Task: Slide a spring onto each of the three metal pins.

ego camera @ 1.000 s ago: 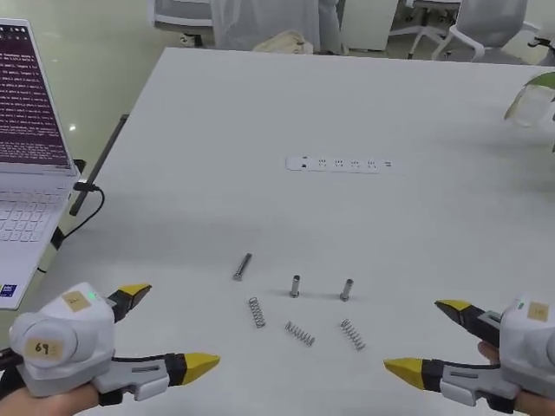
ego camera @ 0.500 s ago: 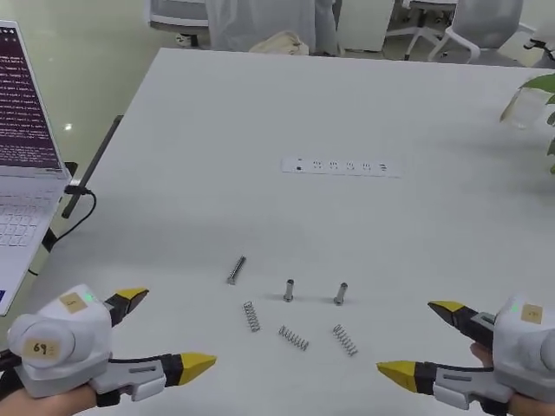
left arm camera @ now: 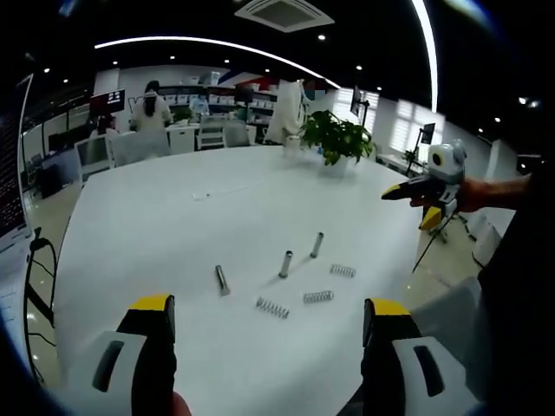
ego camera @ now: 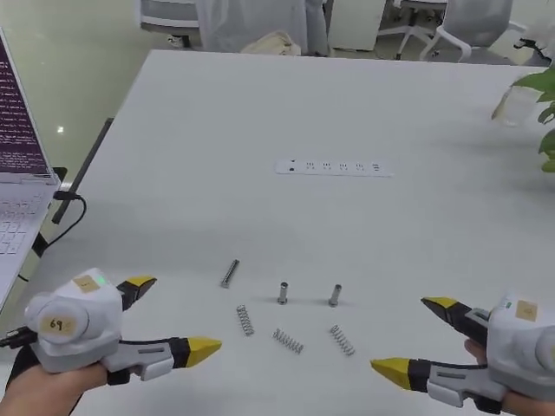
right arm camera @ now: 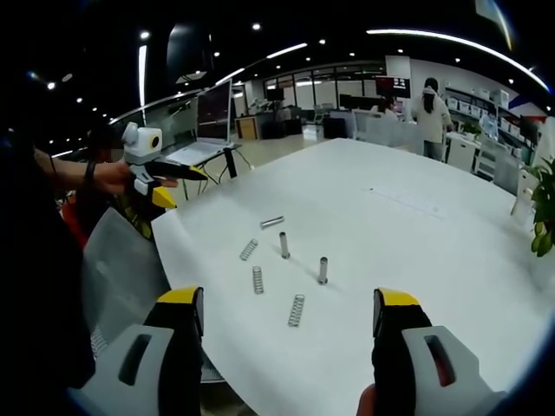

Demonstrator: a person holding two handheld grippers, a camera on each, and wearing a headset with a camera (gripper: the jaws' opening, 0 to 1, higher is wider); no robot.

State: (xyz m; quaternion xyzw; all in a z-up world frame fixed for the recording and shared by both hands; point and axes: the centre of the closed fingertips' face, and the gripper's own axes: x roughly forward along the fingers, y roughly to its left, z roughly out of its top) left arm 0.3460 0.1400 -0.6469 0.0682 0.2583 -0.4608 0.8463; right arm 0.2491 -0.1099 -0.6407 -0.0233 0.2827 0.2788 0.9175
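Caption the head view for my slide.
Left gripper and right gripper, both open, flank three springs and pins; one pin lies flat.

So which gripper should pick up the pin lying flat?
Left, probably. The left gripper is open and empty, and the lying pin is at its end of the row; the right gripper would have to cross both upright pins.

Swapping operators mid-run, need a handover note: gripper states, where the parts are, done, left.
Left gripper open, empty, left of the parts.
Right gripper open, empty, right of them.
Two standing pins; third pin lies flat to their left.
Three springs lie loose on the table nearer the person.
Done: nothing, all pins bare.
Left: all three springs; the flat pin may need standing up.
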